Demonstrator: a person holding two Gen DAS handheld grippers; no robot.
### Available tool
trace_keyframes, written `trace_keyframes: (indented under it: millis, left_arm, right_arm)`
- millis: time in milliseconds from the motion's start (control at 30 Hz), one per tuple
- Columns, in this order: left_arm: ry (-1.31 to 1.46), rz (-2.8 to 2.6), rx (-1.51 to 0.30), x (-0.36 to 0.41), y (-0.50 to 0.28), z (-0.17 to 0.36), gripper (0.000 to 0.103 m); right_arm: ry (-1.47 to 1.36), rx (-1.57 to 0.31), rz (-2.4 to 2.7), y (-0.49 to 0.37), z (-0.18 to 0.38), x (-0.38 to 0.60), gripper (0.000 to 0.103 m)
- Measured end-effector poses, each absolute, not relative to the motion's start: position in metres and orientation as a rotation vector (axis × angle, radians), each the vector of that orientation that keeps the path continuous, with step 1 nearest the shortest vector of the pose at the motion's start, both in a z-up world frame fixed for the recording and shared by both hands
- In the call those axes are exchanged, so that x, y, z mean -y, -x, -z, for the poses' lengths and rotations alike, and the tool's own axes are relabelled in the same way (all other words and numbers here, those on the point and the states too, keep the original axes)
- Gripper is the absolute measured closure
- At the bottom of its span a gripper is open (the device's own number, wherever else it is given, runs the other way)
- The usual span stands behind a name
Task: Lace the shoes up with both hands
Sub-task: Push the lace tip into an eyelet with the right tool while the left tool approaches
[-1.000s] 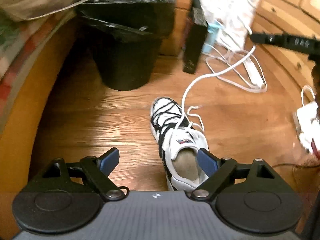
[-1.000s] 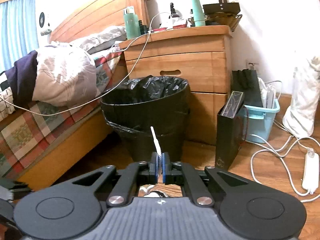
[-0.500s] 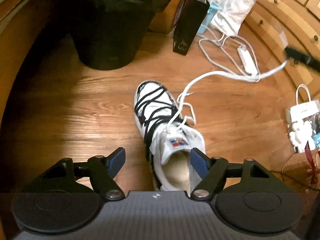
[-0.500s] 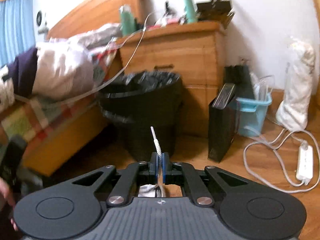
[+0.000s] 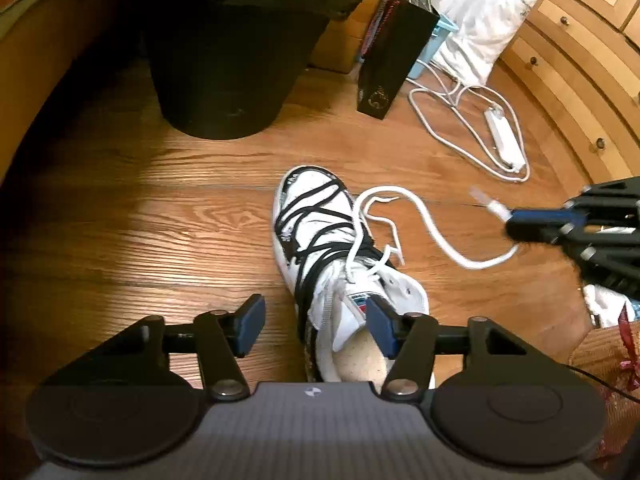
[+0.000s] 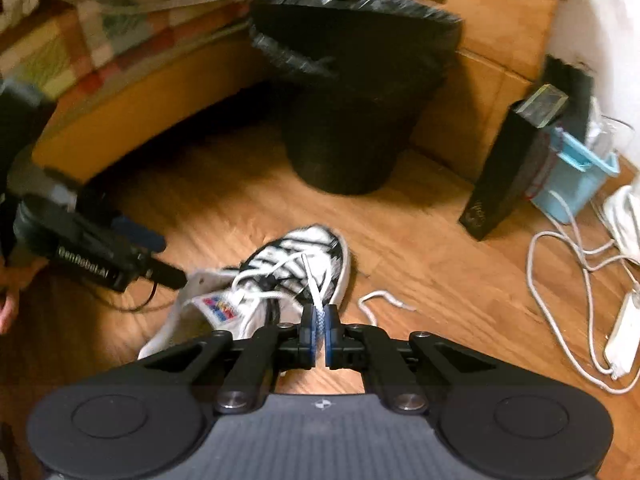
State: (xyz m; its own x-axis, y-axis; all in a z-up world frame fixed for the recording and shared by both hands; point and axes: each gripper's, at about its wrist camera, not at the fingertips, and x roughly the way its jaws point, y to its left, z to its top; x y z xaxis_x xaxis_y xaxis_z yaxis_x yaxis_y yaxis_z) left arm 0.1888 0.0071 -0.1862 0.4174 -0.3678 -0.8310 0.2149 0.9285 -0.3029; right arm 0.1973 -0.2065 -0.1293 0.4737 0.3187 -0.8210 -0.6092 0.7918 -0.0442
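A: Where is the shoe?

B: A white high-top with black striping stands upright on the wooden floor, toe toward the black waste bin, which sits just beyond it. A black paper bag stands beyond the shoe too, to the right of the bin, with a white power strip and its looped cable farther right

A: And the left gripper?

B: It hangs over the shoe's heel end, pointing steeply down. Its blue pads stand at a middling gap and the jaws are closing, with the shoe's collar and tongue seen between them; the pads press on nothing

A: The right gripper?

B: Pinched tight on the white lace, close to its free end, whose stiff tip sticks up past the pads. In the left wrist view this gripper is low and to the right of the shoe, and the lace trails slack from it in a curve over the floor back to the shoe's upper eyelets

A: Any person visible?

B: Only part of a hand, left of the shoe in the blurred right wrist view, behind the left gripper's handle
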Motion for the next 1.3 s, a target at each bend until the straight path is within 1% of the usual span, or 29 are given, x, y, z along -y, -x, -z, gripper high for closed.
trace_keyframes:
  millis: [67,100,133,167,300,400,433,500,533,600,967,1067,1200,1300]
  left_arm:
    - [0.165,0.366,-1.084,-0.004,-0.191,0.192,0.049]
    - [0.167,0.365,-1.088,-0.003,-0.191,0.195,0.051]
    - [0.172,0.365,-1.093,-0.001,-0.192,0.198,0.057]
    - [0.177,0.366,-1.096,0.0,-0.192,0.201,0.059]
    - [0.188,0.35,-1.087,0.0,-0.193,0.208,0.062]
    - [0.215,0.342,-1.087,-0.004,-0.195,0.208,0.068]
    - [0.223,0.341,-1.089,-0.006,-0.196,0.209,0.072]
    - [0.247,0.34,-1.105,-0.008,-0.198,0.212,0.076]
    - [0.263,0.344,-1.113,-0.008,-0.198,0.213,0.081]
    - [0.268,0.351,-1.115,-0.008,-0.198,0.215,0.083]
    - [0.277,0.359,-1.119,-0.005,-0.202,0.222,0.083]
    - [0.372,0.346,-1.138,-0.014,-0.205,0.227,0.082]
    - [0.581,0.31,-1.184,-0.035,-0.209,0.239,0.082]
    - [0.67,0.294,-1.196,-0.042,-0.21,0.245,0.082]
  right_arm:
    - [0.383,-0.947,-0.609,-0.197,0.137,0.196,0.098]
    - [0.392,-0.964,-0.621,-0.197,0.14,0.19,0.098]
    - [0.407,-0.974,-0.635,-0.196,0.143,0.185,0.098]
    - [0.426,-0.978,-0.65,-0.194,0.145,0.18,0.098]
    - [0.483,-0.988,-0.684,-0.19,0.152,0.165,0.098]
    - [0.494,-0.998,-0.695,-0.192,0.154,0.157,0.098]
    - [0.507,-0.996,-0.7,-0.191,0.154,0.154,0.098]
    - [0.539,-0.987,-0.712,-0.19,0.152,0.147,0.099]
    - [0.548,-0.983,-0.719,-0.189,0.151,0.144,0.099]
    - [0.549,-0.992,-0.726,-0.191,0.152,0.139,0.099]
    - [0.573,-1.072,-0.701,-0.204,0.167,0.122,0.099]
    - [0.581,-1.089,-0.689,-0.207,0.172,0.119,0.099]
    - [0.594,-1.092,-0.686,-0.208,0.177,0.116,0.099]
    - [0.615,-1.079,-0.691,-0.208,0.178,0.112,0.099]
